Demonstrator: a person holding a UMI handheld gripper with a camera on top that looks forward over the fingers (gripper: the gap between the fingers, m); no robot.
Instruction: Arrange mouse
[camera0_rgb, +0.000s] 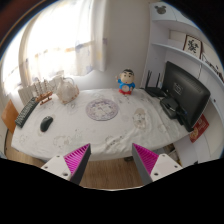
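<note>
The gripper is hovering with jaws released, gripping nothing; well beyond them, the mouse is lying on the bench, seemingly beside a keyboard.

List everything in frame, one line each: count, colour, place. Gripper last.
table: 1, white cloth, ahead of the fingers
mouse: 1, black, table's left part
keyboard: 1, dark, left of the mouse at the table's edge
round plate: 1, grey patterned, table's middle
figurine: 1, blue and red, table's far side
monitor: 1, black, table's right end
shelves: white, on the wall above the monitor
gripper: 1, pink pads, open, holding nothing, short of the table
</note>
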